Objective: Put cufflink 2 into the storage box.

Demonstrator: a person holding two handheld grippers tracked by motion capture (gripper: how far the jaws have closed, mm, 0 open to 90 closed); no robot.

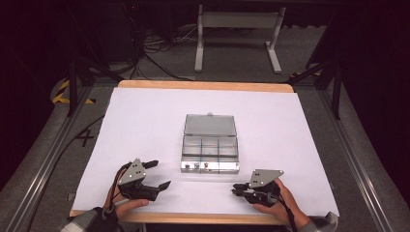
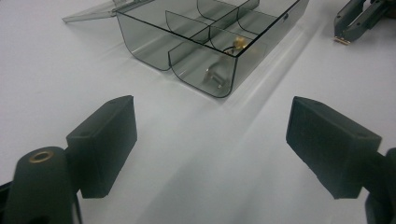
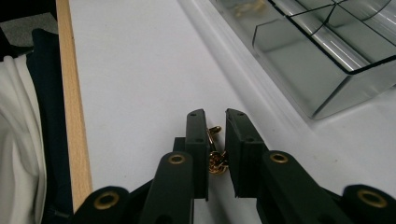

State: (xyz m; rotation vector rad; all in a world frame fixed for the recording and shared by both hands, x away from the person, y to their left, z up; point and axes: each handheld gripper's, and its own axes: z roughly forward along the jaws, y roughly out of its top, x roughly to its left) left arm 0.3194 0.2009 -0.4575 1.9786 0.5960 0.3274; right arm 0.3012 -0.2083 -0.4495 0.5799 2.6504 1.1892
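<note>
Right gripper (image 3: 215,122), lower centre of its view, jaws narrow, pinching small gold trinket (image 3: 215,156) (no readable writing anywhere). Left gripper (image 1: 159,175) jaws wide, empty. Open clear compartment box (image 1: 211,145) centre of high view.

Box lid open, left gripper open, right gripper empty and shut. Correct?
Not quite: the right gripper is not empty. The right gripper view shows it shut on a small gold piece. The box lid is open and the left gripper is open.
</note>
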